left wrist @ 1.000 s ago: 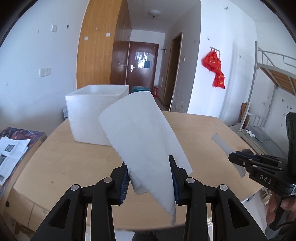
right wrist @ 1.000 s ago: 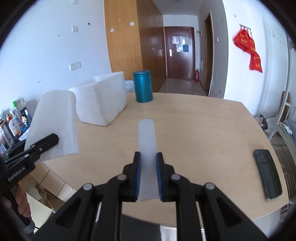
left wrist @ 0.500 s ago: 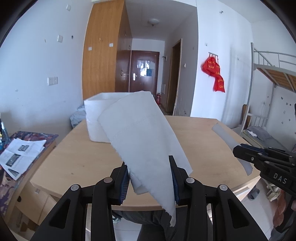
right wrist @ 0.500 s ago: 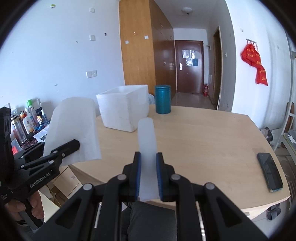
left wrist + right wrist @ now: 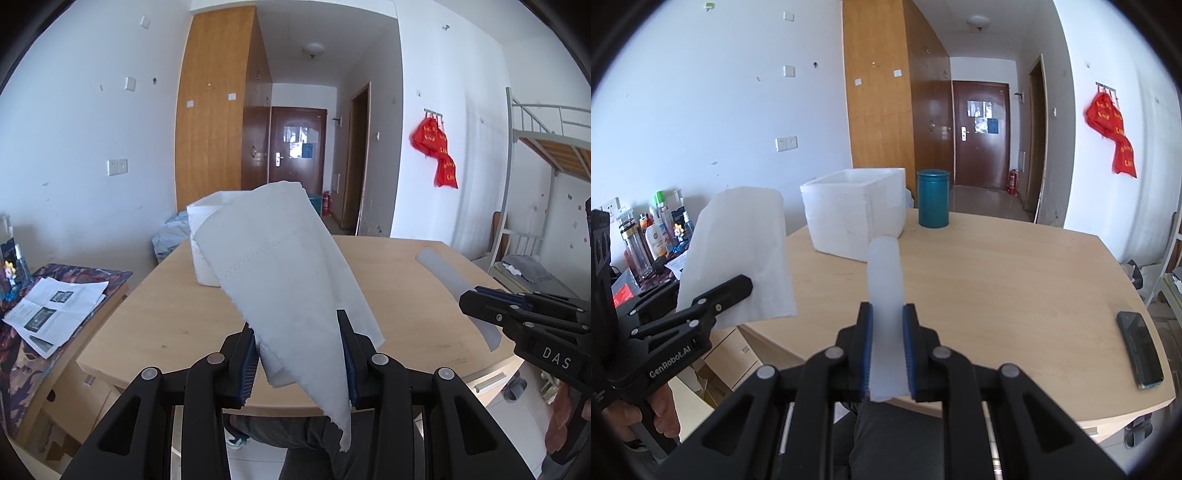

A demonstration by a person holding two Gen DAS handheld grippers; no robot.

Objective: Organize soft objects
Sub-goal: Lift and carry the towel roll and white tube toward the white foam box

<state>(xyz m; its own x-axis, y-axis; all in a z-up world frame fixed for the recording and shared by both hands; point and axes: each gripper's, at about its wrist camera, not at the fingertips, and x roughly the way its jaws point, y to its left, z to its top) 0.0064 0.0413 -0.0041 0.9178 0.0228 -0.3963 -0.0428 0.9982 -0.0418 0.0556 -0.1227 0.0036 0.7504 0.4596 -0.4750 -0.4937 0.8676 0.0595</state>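
Left gripper (image 5: 301, 354) pinching white paper towel (image 5: 284, 273), sheet held up in air near table (image 5: 1015, 280) edge. Right gripper (image 5: 887, 347) clamped on pale foam strip (image 5: 885, 280) — strip pointing forward over tabletop. On table: white foam box (image 5: 855, 216), teal can (image 5: 933, 198) beside it, phone (image 5: 1140, 349) at right edge — well apart.

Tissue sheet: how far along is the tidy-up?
Nothing is visibly put away yet. In hand: left gripper clamps the tissue sheet; right gripper clamps a folded strip, both held short of the table. Left: depositing both, perhaps in the white foam box.
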